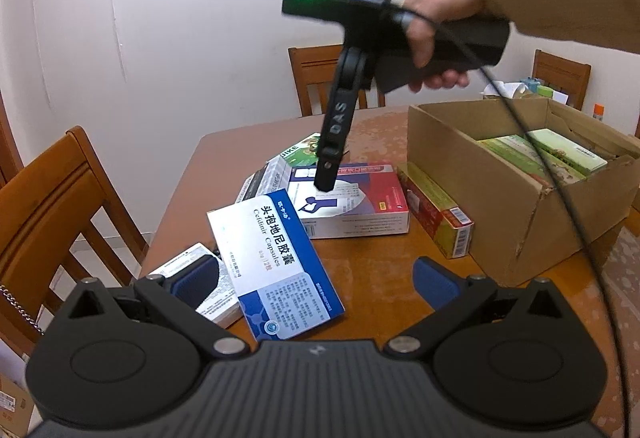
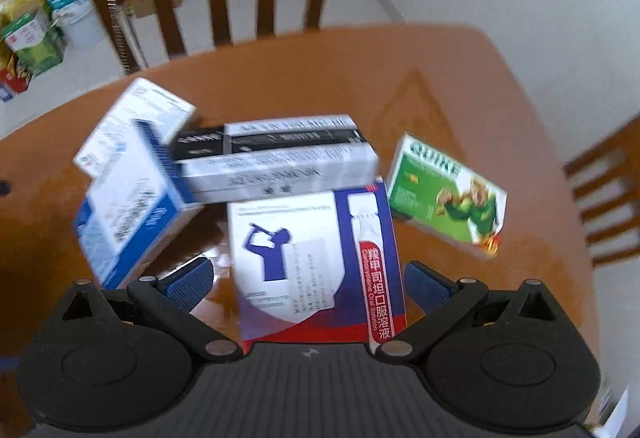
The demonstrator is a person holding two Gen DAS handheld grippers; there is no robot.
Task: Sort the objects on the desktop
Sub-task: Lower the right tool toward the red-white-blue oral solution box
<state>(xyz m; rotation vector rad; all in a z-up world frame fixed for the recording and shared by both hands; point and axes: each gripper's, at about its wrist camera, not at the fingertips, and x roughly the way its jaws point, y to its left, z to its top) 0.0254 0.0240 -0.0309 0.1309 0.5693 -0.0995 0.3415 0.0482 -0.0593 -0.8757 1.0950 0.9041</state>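
Several medicine boxes lie in a loose pile on the brown table (image 1: 372, 278). My right gripper (image 2: 310, 280) points steeply down and is open, its blue pads (image 2: 192, 278) standing either side of the white, blue and red oral solution box (image 2: 304, 262) without pressing it. The left wrist view shows that same gripper (image 1: 324, 185), held by a hand (image 1: 432, 33), hovering over this box (image 1: 360, 205). My left gripper (image 1: 316, 278) is open and low, and a blue and white Cefdinir box (image 1: 276, 262) lies on the table ahead between its fingers.
An open cardboard carton (image 1: 500, 205) at the right holds green boxes, with a red and green box (image 1: 436, 209) beside it. A green QUIKE box (image 2: 444, 193), a grey and black box (image 2: 276, 157) and a blue and white box (image 2: 128, 177) surround the pile. Wooden chairs (image 1: 52, 197) ring the table.
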